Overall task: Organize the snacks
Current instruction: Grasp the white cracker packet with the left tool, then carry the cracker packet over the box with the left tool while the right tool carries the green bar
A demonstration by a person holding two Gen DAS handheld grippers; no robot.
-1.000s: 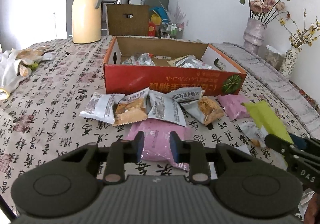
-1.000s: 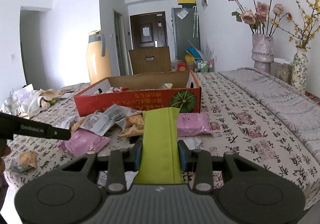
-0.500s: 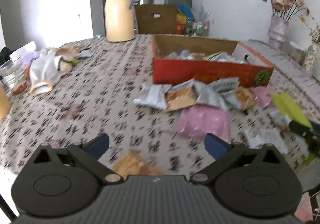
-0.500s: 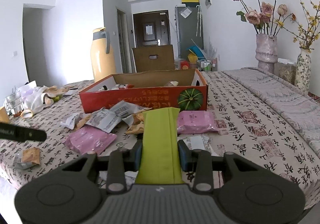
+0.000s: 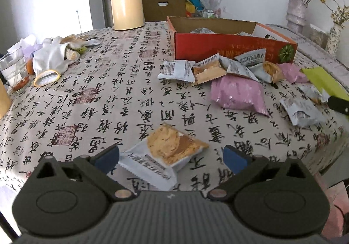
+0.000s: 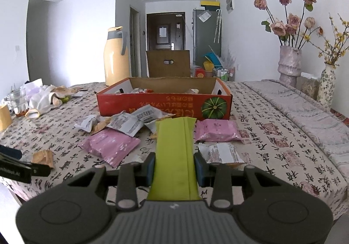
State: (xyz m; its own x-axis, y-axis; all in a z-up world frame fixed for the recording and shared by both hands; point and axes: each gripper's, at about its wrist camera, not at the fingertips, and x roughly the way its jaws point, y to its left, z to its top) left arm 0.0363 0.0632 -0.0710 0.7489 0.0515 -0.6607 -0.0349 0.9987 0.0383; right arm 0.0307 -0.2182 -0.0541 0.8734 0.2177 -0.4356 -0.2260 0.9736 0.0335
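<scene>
Left wrist view: the left tool [image 5: 172, 158] has just been opening and stands at full spread, pads clear of a biscuit packet [image 5: 164, 154] lying flat on the bench [image 5: 91, 95] between them. The red box [image 5: 231, 48] sits beyond, loose packets [image 5: 218, 67] heaped against its front wall.

Right wrist view: the right tool [image 6: 174, 168] is clamped narrowly on a green pack [image 6: 175, 152], held short of the box [image 6: 163, 102].
</scene>
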